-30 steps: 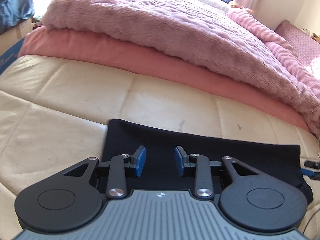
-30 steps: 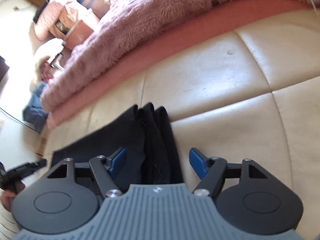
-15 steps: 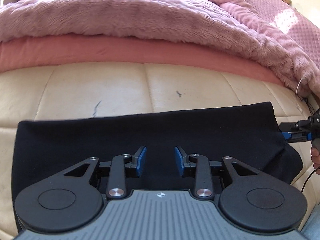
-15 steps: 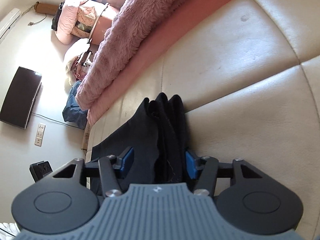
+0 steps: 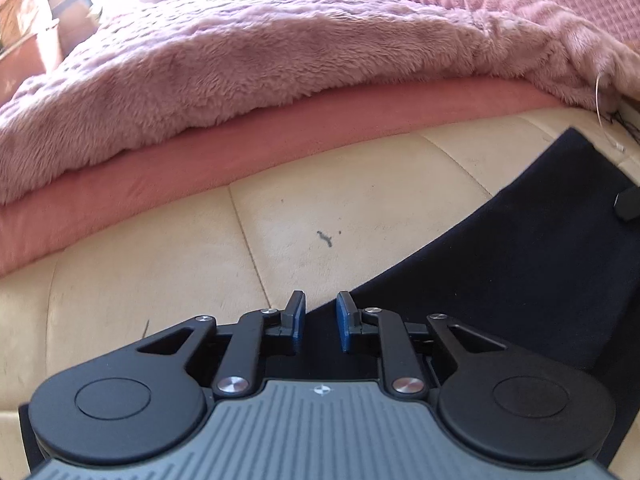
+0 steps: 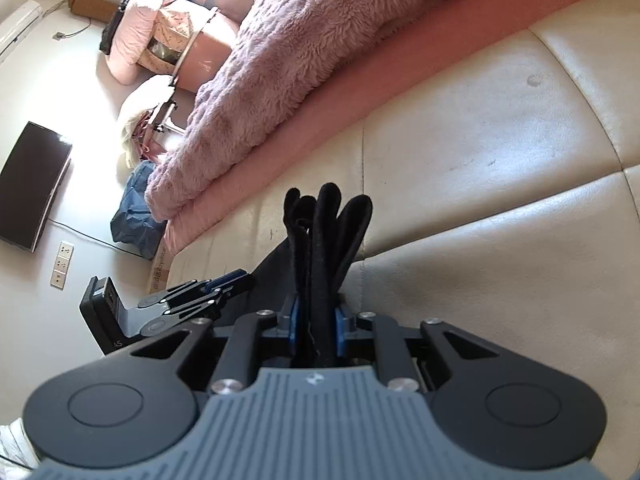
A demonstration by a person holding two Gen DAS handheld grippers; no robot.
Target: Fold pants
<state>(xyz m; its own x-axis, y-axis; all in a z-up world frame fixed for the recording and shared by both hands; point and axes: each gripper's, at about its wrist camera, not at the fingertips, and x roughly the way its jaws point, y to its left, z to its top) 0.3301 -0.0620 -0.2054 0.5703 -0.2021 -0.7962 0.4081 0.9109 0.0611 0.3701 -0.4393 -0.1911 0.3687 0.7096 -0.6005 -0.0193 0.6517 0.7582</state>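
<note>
The black pants [image 5: 520,280] lie on the cream leather cushion [image 5: 160,280], reaching from under my left gripper [image 5: 320,322] to the right edge of the left wrist view. The left gripper is open and empty, its blue pads a short way apart over the pants' far edge. My right gripper [image 6: 316,326] is shut on the bunched end of the pants [image 6: 326,240], whose folds stick up between the pads. The left gripper also shows in the right wrist view [image 6: 236,280], at the left. A black piece of the right gripper shows at the left wrist view's right edge [image 5: 628,204].
A fluffy pink blanket [image 5: 280,48] on a salmon sheet [image 5: 200,168] lies along the far side of the cushion. In the right wrist view a dark screen [image 6: 32,184], wall sockets [image 6: 62,264], a blue bag [image 6: 134,216] and pink bedding [image 6: 160,32] are at the left.
My right gripper closed on the bunched end of the pants and lifted it. My left gripper swung left, from over the middle of the pants to their far edge, still open.
</note>
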